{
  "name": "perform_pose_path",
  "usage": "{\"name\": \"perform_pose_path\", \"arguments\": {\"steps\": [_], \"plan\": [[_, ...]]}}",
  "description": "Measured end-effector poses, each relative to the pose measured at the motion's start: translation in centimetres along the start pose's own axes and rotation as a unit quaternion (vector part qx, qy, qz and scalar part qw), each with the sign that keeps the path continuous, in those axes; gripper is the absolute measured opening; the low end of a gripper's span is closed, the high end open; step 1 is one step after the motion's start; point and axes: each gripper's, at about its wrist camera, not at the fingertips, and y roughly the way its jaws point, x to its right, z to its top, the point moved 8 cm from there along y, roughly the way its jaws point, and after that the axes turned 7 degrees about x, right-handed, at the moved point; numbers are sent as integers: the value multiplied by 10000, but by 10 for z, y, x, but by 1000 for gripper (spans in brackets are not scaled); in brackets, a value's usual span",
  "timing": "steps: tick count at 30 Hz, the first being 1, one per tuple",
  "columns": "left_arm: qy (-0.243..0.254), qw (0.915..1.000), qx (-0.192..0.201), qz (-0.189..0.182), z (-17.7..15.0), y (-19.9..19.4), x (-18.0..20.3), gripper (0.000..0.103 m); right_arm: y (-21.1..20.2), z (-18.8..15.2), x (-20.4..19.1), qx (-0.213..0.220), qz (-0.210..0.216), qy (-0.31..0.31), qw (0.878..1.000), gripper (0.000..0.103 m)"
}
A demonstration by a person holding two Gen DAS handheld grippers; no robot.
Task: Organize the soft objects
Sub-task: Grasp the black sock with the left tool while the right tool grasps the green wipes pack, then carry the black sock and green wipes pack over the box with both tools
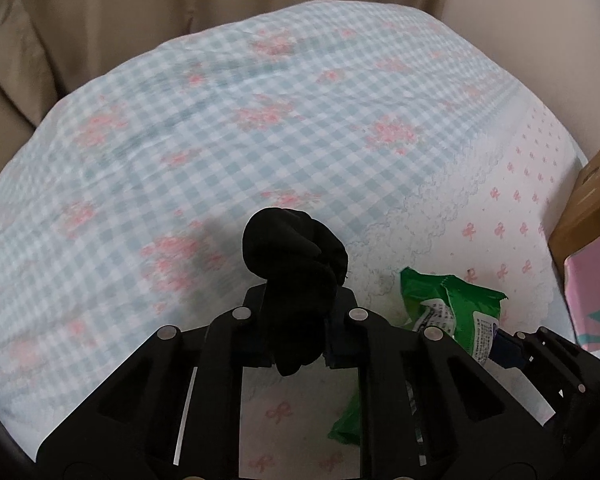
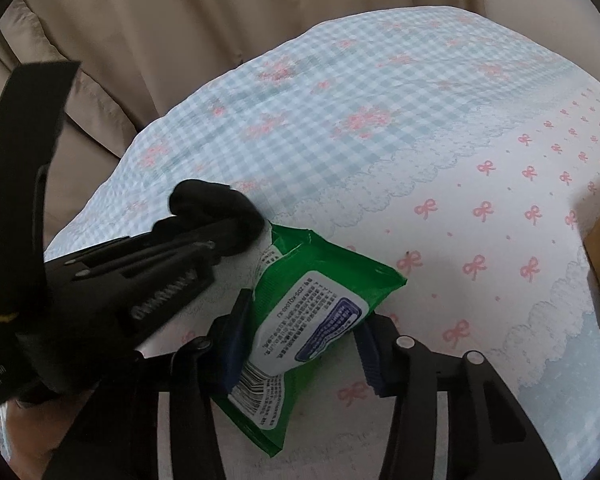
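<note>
My left gripper [image 1: 298, 320] is shut on a bunched black sock [image 1: 292, 256] and holds it above the bed. The sock and left gripper also show in the right wrist view [image 2: 216, 208], at the left. My right gripper [image 2: 300, 332] is shut on a green wet-wipes pack [image 2: 308, 312], held just above the bedspread. The pack also shows in the left wrist view [image 1: 448, 308], to the right of the sock.
The bed carries a blue gingham spread with pink flowers [image 1: 220, 120] and a white part with pink bows [image 2: 480, 220]. A cardboard box [image 1: 588, 204] and a pink item [image 1: 596, 292] stand at the bed's right edge. Beige curtains [image 2: 180, 40] hang behind.
</note>
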Motion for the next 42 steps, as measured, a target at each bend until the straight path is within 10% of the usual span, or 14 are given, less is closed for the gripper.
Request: {"name": "perform_pose_path", "arguments": {"steps": [18, 34, 42], "plan": [[-395, 9988, 274, -67, 47, -141, 38, 13, -139, 63, -11, 420, 202, -524, 9975, 42], [-251, 9979, 570, -159, 95, -291, 177, 13, -338, 137, 69, 955, 320, -565, 9933, 42], [-302, 9989, 351, 7, 93, -295, 277, 13, -387, 161, 145, 598, 441, -1057, 9916, 42]]}}
